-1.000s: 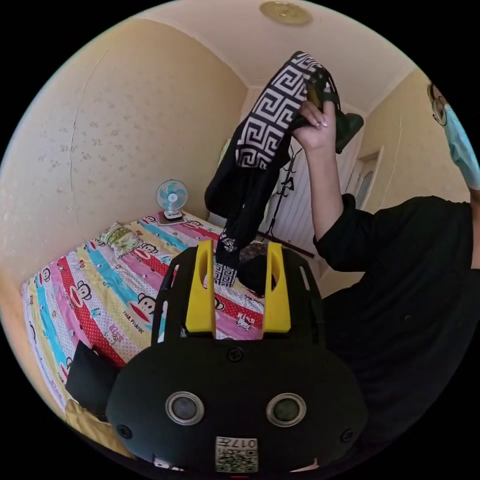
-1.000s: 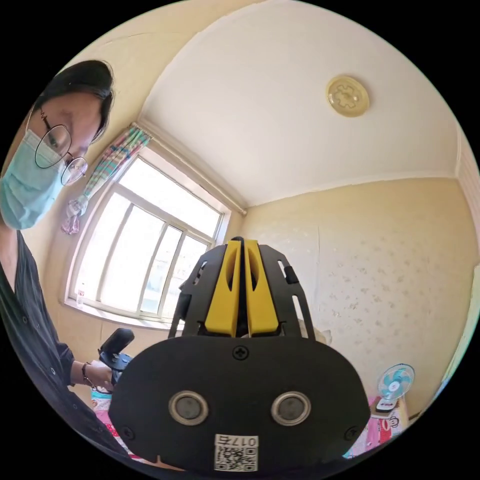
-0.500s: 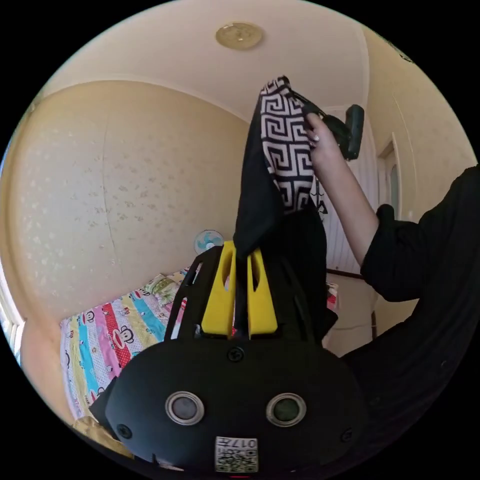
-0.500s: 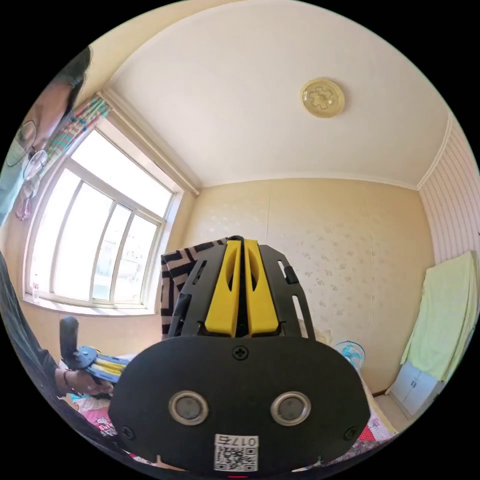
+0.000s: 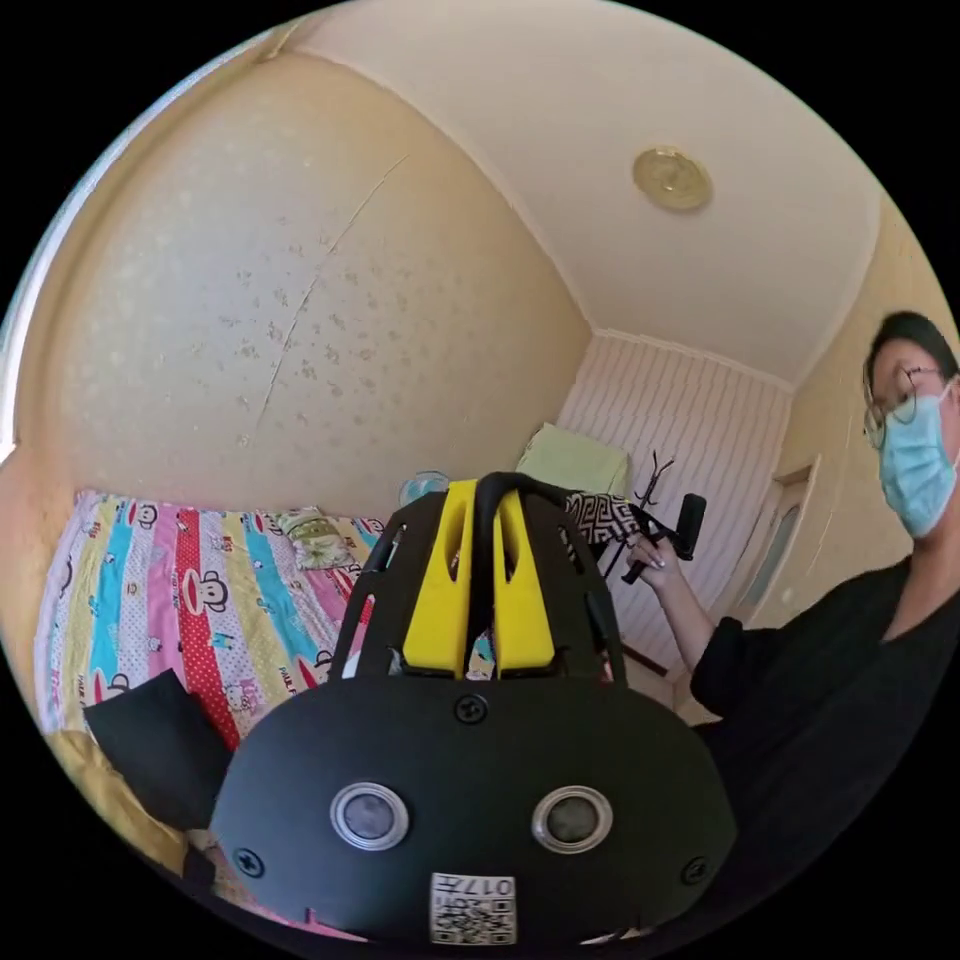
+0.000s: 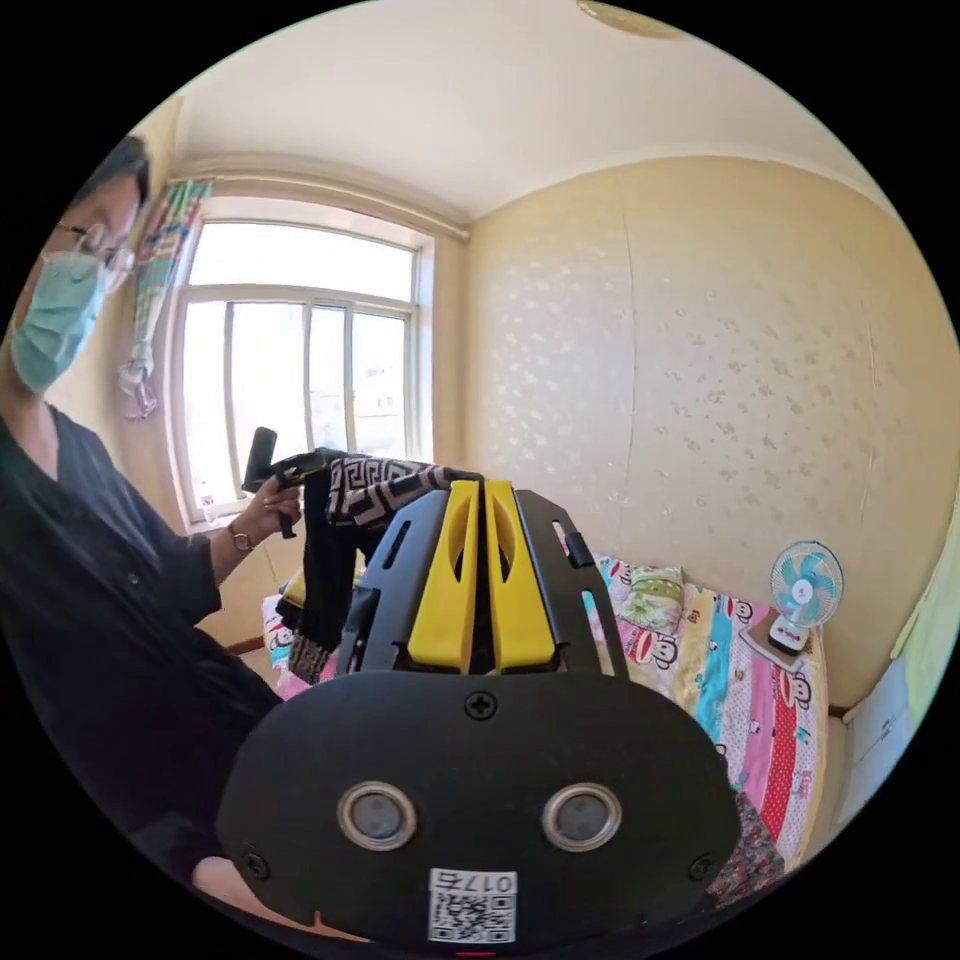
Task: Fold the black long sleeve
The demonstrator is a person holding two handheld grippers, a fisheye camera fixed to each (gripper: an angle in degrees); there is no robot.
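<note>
the bed [image 5: 180, 610] with its striped cartoon sheet lies below both grippers, and since half a second ago both cameras have tilted down, so the bed and the person [image 6: 90, 640] take more of each view. the black long sleeve [image 6: 330, 560], with its black-and-white key-pattern panel, no longer hangs from a hand raised high; it is now stretched at about chest height between the two grippers, above the bed. in the left gripper view the left gripper [image 5: 480, 560] has its yellow jaws nearly together, a band of black fabric pinched between them and looping over their tips. in the right gripper view the right gripper [image 6: 484, 560] has its jaws drawn close with a dark strip in the narrow gap; the patterned cloth runs from its tips to the other gripper. a small fan [image 6: 805, 590] stands at the bed's far edge.
</note>
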